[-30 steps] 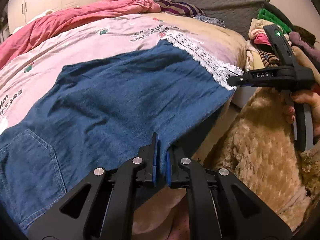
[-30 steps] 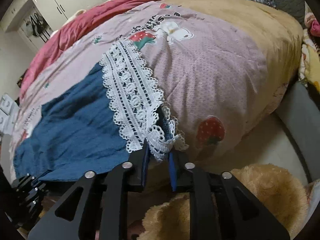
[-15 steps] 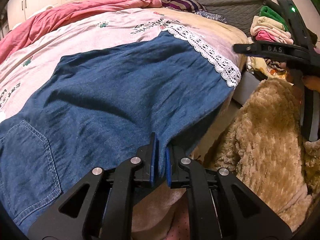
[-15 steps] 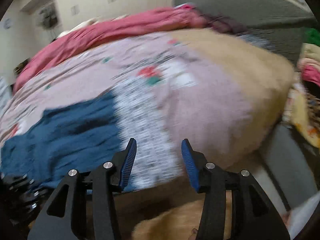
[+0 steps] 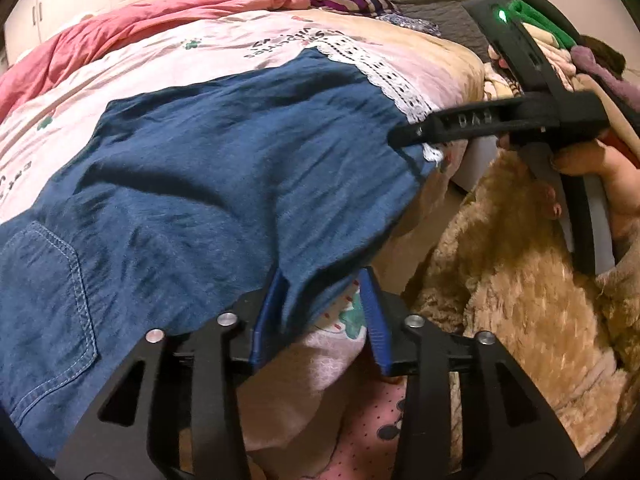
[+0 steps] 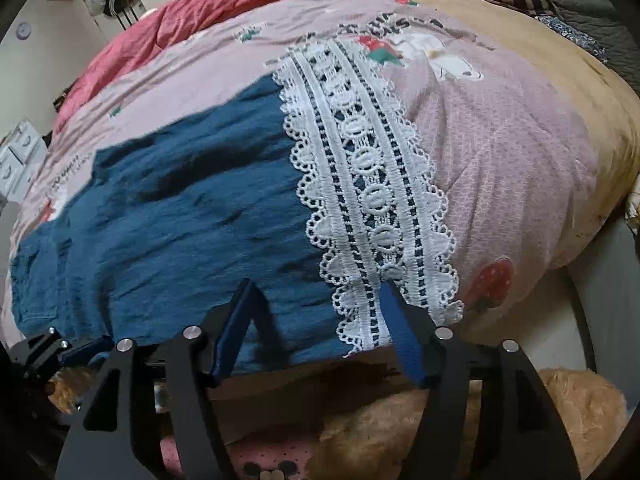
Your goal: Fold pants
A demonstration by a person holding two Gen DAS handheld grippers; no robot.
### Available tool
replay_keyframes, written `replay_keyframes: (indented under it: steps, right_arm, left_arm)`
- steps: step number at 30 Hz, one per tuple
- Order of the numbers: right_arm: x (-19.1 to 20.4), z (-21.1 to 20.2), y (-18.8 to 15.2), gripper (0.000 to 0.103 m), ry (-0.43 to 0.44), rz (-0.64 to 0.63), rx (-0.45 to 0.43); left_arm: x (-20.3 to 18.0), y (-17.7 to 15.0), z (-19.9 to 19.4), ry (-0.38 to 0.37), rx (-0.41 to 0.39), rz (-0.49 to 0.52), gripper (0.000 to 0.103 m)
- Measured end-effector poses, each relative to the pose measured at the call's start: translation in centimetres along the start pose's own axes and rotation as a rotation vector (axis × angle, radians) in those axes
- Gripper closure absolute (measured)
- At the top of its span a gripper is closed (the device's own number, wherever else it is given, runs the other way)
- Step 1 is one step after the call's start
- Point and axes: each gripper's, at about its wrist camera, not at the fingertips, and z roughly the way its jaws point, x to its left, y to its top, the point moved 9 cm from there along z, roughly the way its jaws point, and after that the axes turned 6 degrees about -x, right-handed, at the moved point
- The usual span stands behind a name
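I have the blue denim pants with the white lace hem [image 5: 208, 184] spread flat across the pink printed quilt on the bed [image 6: 500, 152], near edge running along the bedside, lace cuff to my right and the stitched back pocket to my left. They look laid leg over leg — I judge that first fold done, with the lengthwise folds left.

My left hand-held gripper [image 5: 320, 312] has just been opening: its blue pads stand apart, with the denim edge draped loosely between them and no longer pinched. My right hand-held gripper [image 6: 316, 328] has also been opening and stands wider, nothing clamped; the cuff corner lies flat on the quilt beyond its tips.

Next, as I judge it, comes a fresh grip at the lace end to carry it toward the waistband — a tan plush blanket [image 5: 512, 320] crowds the bedside below.
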Motion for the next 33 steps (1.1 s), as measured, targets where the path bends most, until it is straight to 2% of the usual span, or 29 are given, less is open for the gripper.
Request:
replay_keyframes:
  steps: [3,6,10,14,17,19,21,23,25,27,30,31,33]
  right_arm:
    - [0.9,-1.6,0.5,0.039,0.016,-0.026,-0.060]
    - [1.4,-2.9,1.8,0.039,0.022,-0.078,-0.117]
    - [1.7,-4.0,4.4,0.039,0.029,-0.135,-0.170]
    - [1.8,-3.9,10.1,0.039,0.066,-0.184,-0.196]
    - [2.0,-2.4,14.5,0.039,0.093,-0.259,-0.186]
    - [1.8,-0.7,16.1,0.039,0.103,-0.287,-0.154]
    - [1.6,1.7,17.4,0.039,0.142,-0.305,-0.155]
    - [1.3,3.6,16.7,0.039,0.193,-0.266,-0.115]
    - [0.2,5.3,15.3,0.039,0.183,-0.236,-0.051]
    - [-0.6,5.6,15.0,0.039,0.171,-0.244,-0.054]
    - [-1.5,5.6,15.5,0.040,0.213,-0.197,-0.070]
    - [-1.6,5.7,15.5,0.044,0.225,-0.186,-0.068]
    - [-1.6,6.0,15.4,0.050,0.248,-0.168,-0.054]
  left_arm:
    - [0.2,0.3,-1.2,-0.039,-0.008,-0.054,0.070]
    - [2.0,1.6,-3.3,-0.056,-0.063,-0.146,0.070]
    - [5.5,4.1,-5.4,0.027,-0.113,-0.178,0.067]
    - [9.4,7.1,-5.4,0.097,-0.106,-0.196,0.064]
    - [12.3,9.1,-3.9,0.129,-0.074,-0.221,0.061]
    - [14.3,10.0,-2.4,0.153,-0.049,-0.246,0.054]
    - [15.8,10.5,-1.1,0.189,-0.028,-0.247,0.053]
    - [17.0,10.4,0.4,0.195,-0.005,-0.245,0.052]
    - [17.6,10.2,1.7,0.177,0.017,-0.251,0.052]
    - [17.7,9.9,2.6,0.151,0.030,-0.253,0.052]
    - [17.7,9.8,3.7,0.112,0.035,-0.272,0.053]
    - [17.6,9.8,3.9,0.105,0.033,-0.274,0.053]
    - [17.4,9.9,4.1,0.095,0.033,-0.277,0.078]
